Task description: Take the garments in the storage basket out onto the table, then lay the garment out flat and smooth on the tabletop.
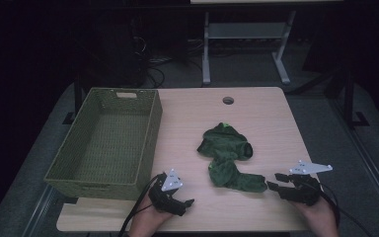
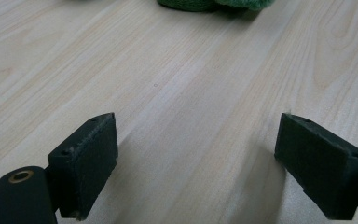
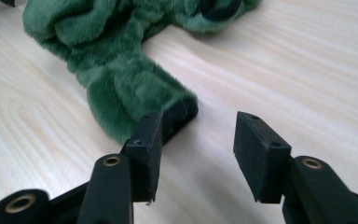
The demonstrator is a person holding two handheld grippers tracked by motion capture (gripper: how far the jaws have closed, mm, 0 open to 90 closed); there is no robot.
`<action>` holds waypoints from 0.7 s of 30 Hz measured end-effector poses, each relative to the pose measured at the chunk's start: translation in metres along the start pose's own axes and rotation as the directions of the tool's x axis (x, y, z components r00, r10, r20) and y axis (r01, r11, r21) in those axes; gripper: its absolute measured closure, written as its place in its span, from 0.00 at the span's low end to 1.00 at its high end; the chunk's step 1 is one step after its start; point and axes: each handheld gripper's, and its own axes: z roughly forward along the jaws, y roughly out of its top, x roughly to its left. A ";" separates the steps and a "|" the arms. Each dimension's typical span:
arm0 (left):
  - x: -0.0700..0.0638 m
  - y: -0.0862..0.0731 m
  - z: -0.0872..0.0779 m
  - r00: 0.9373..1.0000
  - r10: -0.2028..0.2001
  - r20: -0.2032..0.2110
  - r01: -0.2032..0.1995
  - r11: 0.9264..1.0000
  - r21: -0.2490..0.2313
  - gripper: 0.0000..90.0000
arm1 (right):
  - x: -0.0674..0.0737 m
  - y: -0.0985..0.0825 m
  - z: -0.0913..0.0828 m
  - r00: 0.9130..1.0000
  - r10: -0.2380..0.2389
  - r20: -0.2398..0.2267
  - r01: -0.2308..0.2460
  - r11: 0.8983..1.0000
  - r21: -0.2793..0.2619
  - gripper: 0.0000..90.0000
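A green fuzzy cloth [image 1: 227, 153] lies crumpled in the middle of the wooden table [image 1: 271, 118]. One end of the cloth reaches toward my right gripper [image 1: 274, 181], which rests near the front right edge, open and empty. In the right gripper view the green cloth [image 3: 121, 70] ends with a dark cuff just ahead of one jaw of that gripper [image 3: 196, 144], beside it and not between the pads. My left gripper [image 1: 186, 203] sits near the front edge, left of the cloth. Its jaws [image 2: 196, 154] stand wide apart over bare wood, the cloth's edge [image 2: 205, 3] far ahead.
A green woven basket [image 1: 98, 190] stands on the table's left side with nothing seen inside. A round cable hole [image 1: 228, 100] sits near the far edge. Behind the table, a desk frame [image 1: 246, 34] stands on the dark floor.
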 end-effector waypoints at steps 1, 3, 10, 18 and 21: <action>0.000 0.000 0.000 1.000 -0.001 -0.001 0.001 1.000 0.000 0.14 | 0.000 -0.002 0.000 1.000 0.005 0.000 -0.005 1.000 0.004 0.56; 0.000 0.000 0.000 1.000 -0.001 0.000 0.001 1.000 0.000 0.14 | 0.000 -0.007 0.000 1.000 0.002 -0.005 -0.002 1.000 0.017 0.55; 0.000 0.000 0.000 1.000 -0.001 -0.001 0.001 1.000 0.000 0.14 | 0.001 -0.016 0.002 1.000 0.008 -0.007 -0.008 0.999 0.046 0.52; 0.000 0.000 0.000 1.000 -0.001 -0.001 0.001 1.000 0.000 0.14 | 0.007 -0.012 0.010 0.999 -0.012 -0.032 0.014 0.998 0.064 0.51; 0.000 0.000 0.000 1.000 -0.001 -0.002 0.001 1.000 0.000 0.14 | 0.008 -0.010 0.014 0.999 -0.011 -0.039 0.014 0.997 0.074 0.51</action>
